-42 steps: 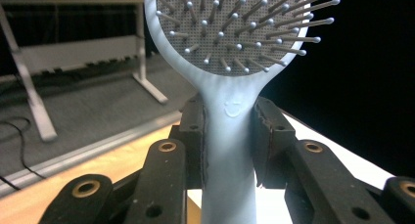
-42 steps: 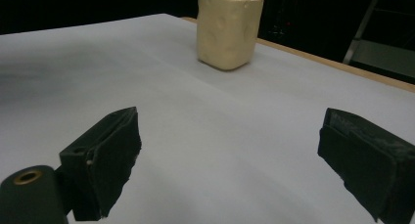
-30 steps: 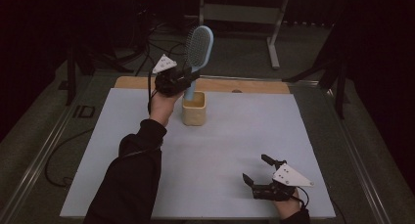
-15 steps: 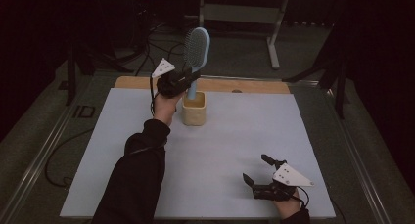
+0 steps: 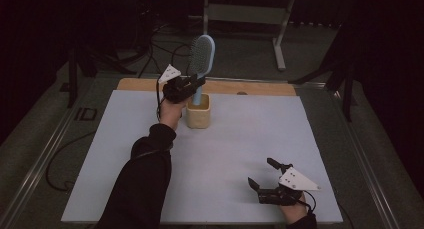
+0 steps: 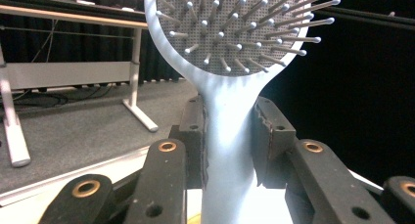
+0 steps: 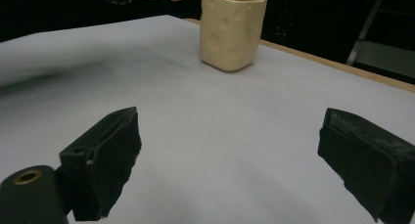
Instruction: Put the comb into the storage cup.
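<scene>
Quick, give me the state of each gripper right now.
Left gripper: shut on the light blue hairbrush, gripped by its handle above the yellow cup.
Right gripper: open, holding nothing, low over the white table.

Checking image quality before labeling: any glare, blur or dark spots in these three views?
High view: dim, surroundings nearly black, white table mat evenly lit. Left gripper view: light blue hairbrush sharp, its handle base washed out by glare at the bottom edge. Right gripper view: yellow cup fairly sharp, a soft grey shadow smear on the mat at left.
</scene>
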`<control>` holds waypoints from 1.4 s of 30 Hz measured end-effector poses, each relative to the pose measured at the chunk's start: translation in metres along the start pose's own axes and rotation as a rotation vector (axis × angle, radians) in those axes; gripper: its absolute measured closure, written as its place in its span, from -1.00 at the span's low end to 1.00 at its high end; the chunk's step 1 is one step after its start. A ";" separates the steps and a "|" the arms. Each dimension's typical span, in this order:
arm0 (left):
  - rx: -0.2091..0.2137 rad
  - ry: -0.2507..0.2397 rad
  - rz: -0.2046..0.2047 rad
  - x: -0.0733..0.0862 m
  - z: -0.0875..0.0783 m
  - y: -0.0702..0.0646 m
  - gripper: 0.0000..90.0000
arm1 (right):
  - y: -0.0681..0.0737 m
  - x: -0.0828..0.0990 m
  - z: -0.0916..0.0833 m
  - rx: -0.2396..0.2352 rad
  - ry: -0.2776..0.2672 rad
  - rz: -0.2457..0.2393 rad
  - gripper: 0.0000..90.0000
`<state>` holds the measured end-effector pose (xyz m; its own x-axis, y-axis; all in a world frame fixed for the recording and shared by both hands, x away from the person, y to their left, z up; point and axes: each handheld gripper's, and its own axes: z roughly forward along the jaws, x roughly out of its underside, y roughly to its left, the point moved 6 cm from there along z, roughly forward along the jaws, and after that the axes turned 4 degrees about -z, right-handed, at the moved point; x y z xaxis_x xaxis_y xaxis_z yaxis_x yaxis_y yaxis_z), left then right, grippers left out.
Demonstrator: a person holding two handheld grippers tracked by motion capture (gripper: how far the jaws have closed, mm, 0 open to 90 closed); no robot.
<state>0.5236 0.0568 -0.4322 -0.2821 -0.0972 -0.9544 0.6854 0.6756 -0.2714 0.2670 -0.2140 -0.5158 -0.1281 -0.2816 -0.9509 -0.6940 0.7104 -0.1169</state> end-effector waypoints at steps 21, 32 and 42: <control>-0.128 0.093 0.006 0.030 0.003 0.003 0.55 | 0.001 0.001 0.001 -0.008 0.009 0.003 -0.82; -0.133 0.122 0.047 0.037 0.006 0.000 0.51 | 0.001 0.001 0.002 -0.010 0.008 0.000 -0.81; -0.116 0.098 -0.007 0.022 -0.002 -0.008 -0.58 | 0.002 0.002 0.002 -0.014 0.013 -0.003 -0.81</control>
<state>0.5102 0.0509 -0.4507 -0.3542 -0.0341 -0.9345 0.6026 0.7559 -0.2560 0.2673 -0.2120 -0.5183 -0.1350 -0.2925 -0.9467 -0.7046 0.7001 -0.1159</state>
